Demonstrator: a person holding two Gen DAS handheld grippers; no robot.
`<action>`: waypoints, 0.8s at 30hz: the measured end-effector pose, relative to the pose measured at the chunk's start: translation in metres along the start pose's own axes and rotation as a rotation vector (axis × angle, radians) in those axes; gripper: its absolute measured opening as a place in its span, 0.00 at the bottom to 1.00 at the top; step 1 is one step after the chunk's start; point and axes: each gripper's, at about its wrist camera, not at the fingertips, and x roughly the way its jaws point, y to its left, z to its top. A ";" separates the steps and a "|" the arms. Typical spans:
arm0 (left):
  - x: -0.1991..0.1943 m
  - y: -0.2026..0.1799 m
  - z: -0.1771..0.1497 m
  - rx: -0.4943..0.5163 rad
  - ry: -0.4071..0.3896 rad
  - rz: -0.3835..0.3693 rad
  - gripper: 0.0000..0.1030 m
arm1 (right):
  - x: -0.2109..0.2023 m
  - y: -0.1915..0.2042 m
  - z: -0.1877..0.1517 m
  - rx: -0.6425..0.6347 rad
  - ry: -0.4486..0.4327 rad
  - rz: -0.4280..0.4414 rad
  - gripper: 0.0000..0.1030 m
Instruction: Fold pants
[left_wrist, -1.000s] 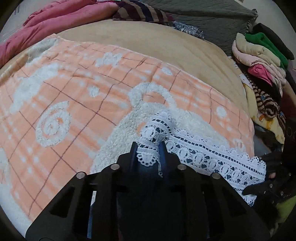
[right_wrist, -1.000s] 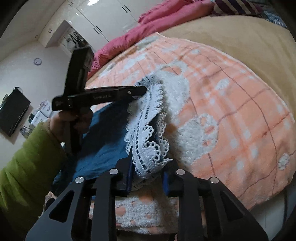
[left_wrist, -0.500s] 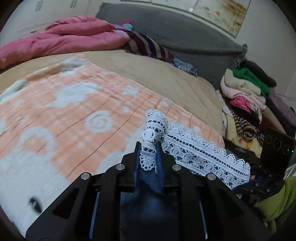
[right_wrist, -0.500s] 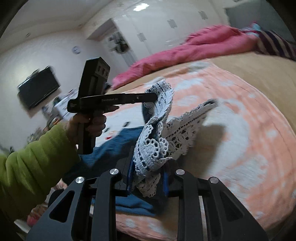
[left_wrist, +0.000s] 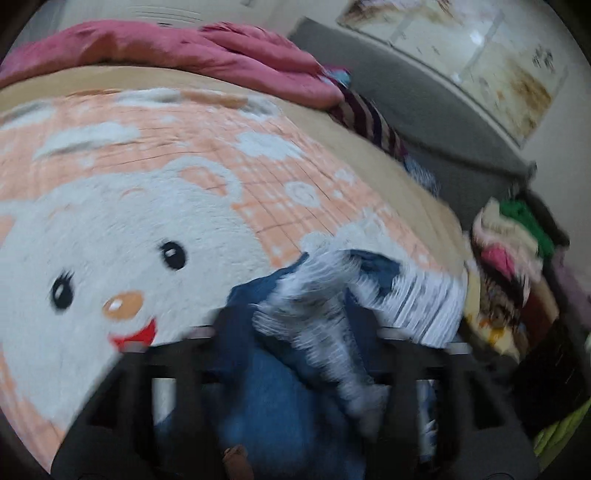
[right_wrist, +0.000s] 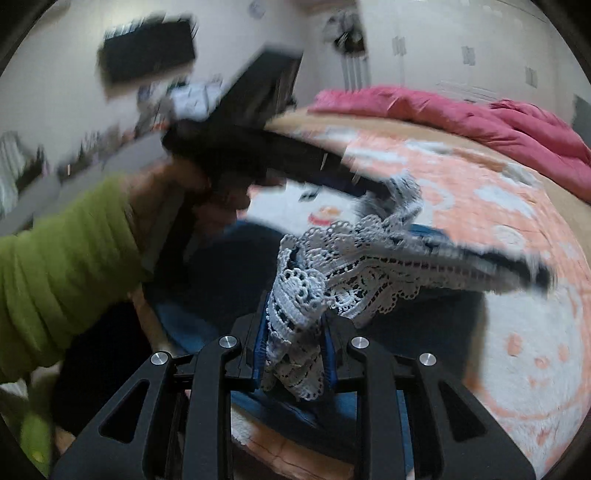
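- Orange cartoon blanket (left_wrist: 155, 192) covers the bed beneath my work.
- Blue lace-trimmed pants (right_wrist: 369, 273) hang lifted above it, between my claws.
- My right claw (right_wrist: 295, 343) pinches the lace hem.
- My left claw (left_wrist: 306, 332) pinches the blurred lace edge.

No text can be read in either view.

A wide bed covered by a peach-and-white plush blanket (left_wrist: 155, 192) with a cartoon face fills the bedroom ahead. A rumpled pink quilt (right_wrist: 461, 114) lies along its far edge. A grey upholstered headboard (left_wrist: 424, 122) rises at right beneath a long framed painting (left_wrist: 465, 48). A black wall-mounted television (right_wrist: 147, 55) hangs on white walls.
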 end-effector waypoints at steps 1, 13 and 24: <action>-0.007 0.002 -0.003 -0.029 -0.025 -0.007 0.57 | 0.007 0.004 0.000 -0.028 0.025 -0.005 0.22; -0.042 0.000 -0.042 -0.154 -0.100 0.176 0.69 | -0.041 -0.023 -0.012 -0.027 -0.111 0.072 0.54; -0.048 -0.073 -0.111 0.014 -0.092 0.268 0.69 | -0.040 -0.150 -0.019 0.481 -0.091 -0.001 0.57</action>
